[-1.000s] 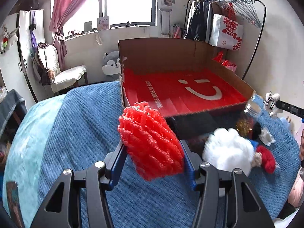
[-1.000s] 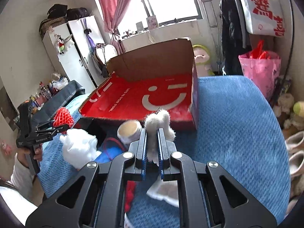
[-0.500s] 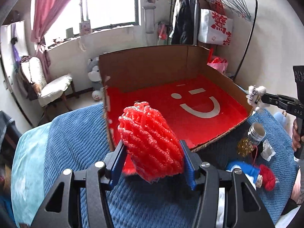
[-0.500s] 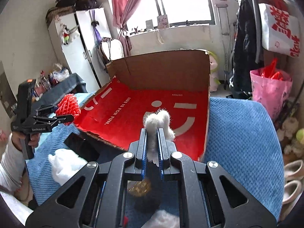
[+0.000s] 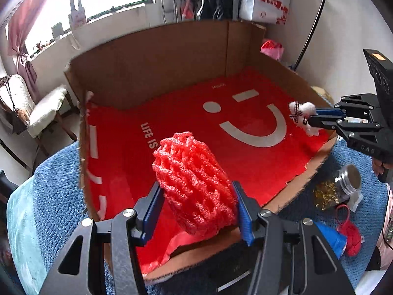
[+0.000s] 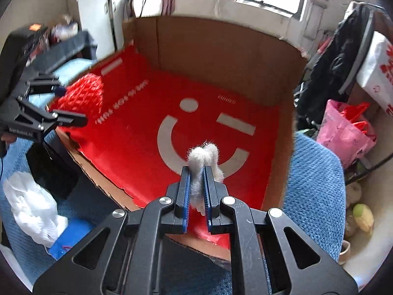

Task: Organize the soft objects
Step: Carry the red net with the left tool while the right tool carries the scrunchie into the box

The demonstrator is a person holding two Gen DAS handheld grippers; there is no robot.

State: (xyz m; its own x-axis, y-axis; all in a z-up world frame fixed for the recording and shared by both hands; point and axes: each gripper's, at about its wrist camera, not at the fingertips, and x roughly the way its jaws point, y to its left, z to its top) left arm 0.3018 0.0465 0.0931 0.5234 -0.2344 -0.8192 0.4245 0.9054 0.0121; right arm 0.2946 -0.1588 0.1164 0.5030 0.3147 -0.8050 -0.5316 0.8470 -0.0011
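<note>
My left gripper [image 5: 196, 191] is shut on a red foam net sleeve [image 5: 194, 186] and holds it over the near left part of a cardboard box [image 5: 152, 56] with a red smiley floor. The sleeve also shows in the right wrist view [image 6: 83, 93]. My right gripper [image 6: 196, 172] is shut on a small white fluffy toy [image 6: 205, 156] and holds it over the box's near right edge. In the left wrist view that gripper [image 5: 312, 119] and toy [image 5: 302, 113] show at the right.
The box lies on a blue knitted bedspread [image 5: 54, 196]. Beside it lie a glass jar [image 5: 343, 184], a red yarn tassel [image 5: 351, 238] and a white fluffy item [image 6: 32, 206]. A pink bag [image 6: 343, 132] and clothes rack stand at the right.
Both grippers have moved forward over the box with their loads. The box now fills each view and the items on the bedspread fall behind.
</note>
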